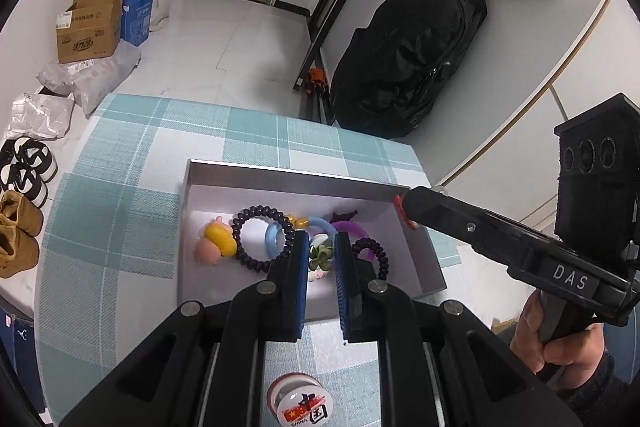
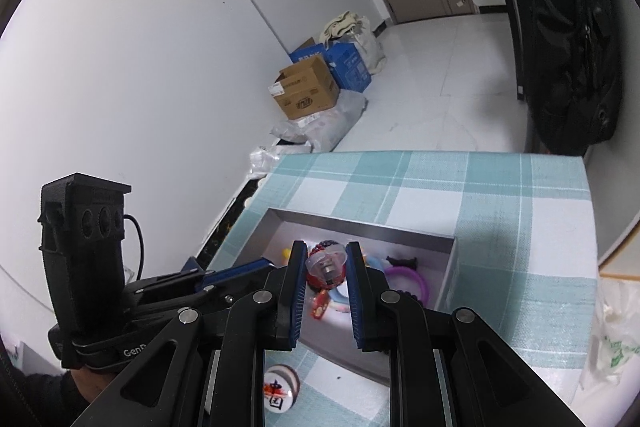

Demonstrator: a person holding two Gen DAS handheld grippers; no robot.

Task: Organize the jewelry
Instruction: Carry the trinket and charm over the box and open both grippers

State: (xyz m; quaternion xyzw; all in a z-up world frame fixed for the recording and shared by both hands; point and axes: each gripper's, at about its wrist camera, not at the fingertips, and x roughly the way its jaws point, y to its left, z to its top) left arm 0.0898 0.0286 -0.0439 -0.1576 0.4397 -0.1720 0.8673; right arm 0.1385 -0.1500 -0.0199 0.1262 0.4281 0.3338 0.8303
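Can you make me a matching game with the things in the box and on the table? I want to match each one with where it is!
Things:
1. green flower charm
2. clear bead with red tassel
3. round China badge
4. yellow ring

Places:
A. lying in the grey box, at its left end
B. on the checked tablecloth, outside the box
C. between the fingers of the left gripper
D. between the fingers of the right gripper

Pairs: 1-C, 2-D, 3-B, 4-A

Left gripper (image 1: pixel 322 259) pinches a small green-leafed charm (image 1: pixel 321 255) (above the tray (image 1: pixel 296 183)) among 2 bead bracelets.
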